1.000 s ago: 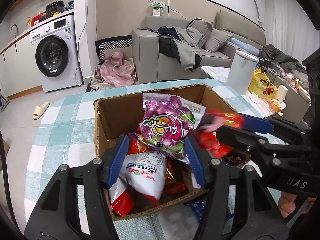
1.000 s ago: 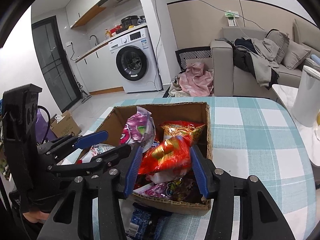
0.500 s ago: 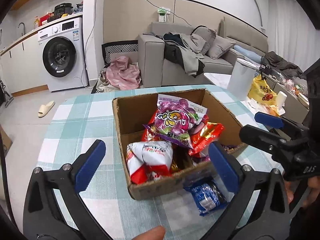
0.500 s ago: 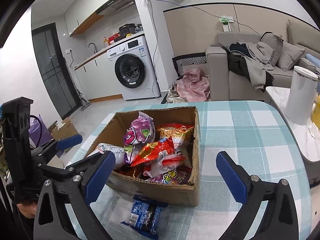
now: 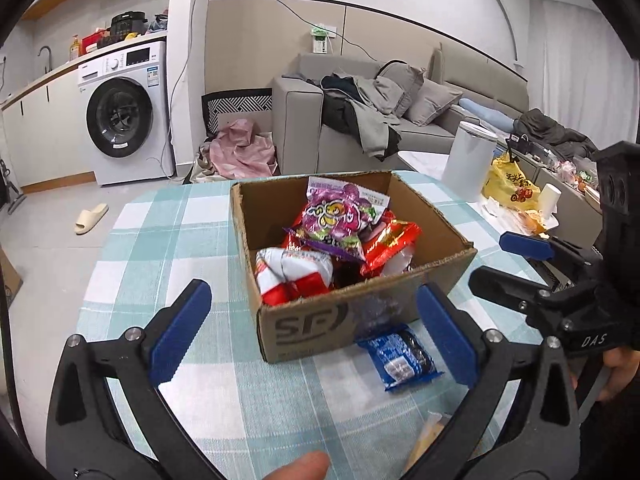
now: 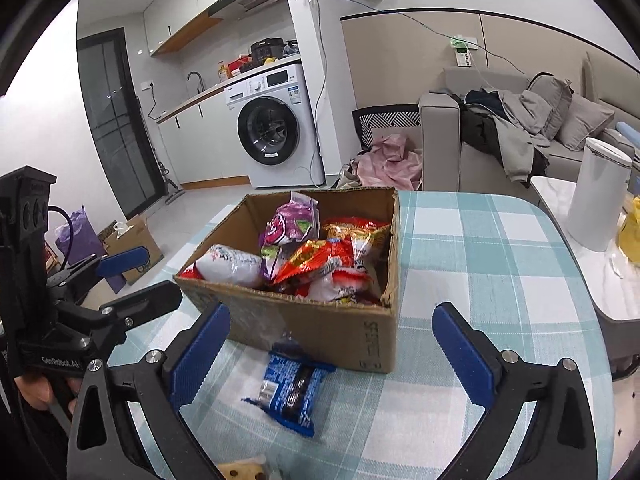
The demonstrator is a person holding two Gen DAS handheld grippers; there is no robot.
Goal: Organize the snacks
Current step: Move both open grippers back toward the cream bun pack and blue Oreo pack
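An open cardboard box (image 5: 304, 326) (image 6: 344, 332) stands on the checked tablecloth, filled with several snack bags: a purple bag (image 5: 340, 220) (image 6: 290, 220) on top, a red bag (image 5: 390, 246) (image 6: 316, 260) and a white-and-red bag (image 5: 294, 270) (image 6: 230, 264). A blue cookie pack (image 5: 398, 356) (image 6: 290, 392) lies on the cloth just in front of the box. My left gripper (image 5: 312, 336) is open and empty, short of the box. My right gripper (image 6: 332, 352) is open and empty too, above the blue pack. Each gripper shows at the edge of the other's view.
A yellowish snack (image 6: 242, 470) (image 5: 428, 436) lies at the near table edge, next to a fingertip (image 5: 300, 466). A white bin (image 6: 598, 196) and a yellow bag (image 5: 510, 186) stand to the right. Sofa, washing machine and floor clutter lie beyond the table.
Both grippers let go of their bags, opened wide and drew back from the box. The purple and red bags now rest inside the box. The blue pack came into view.
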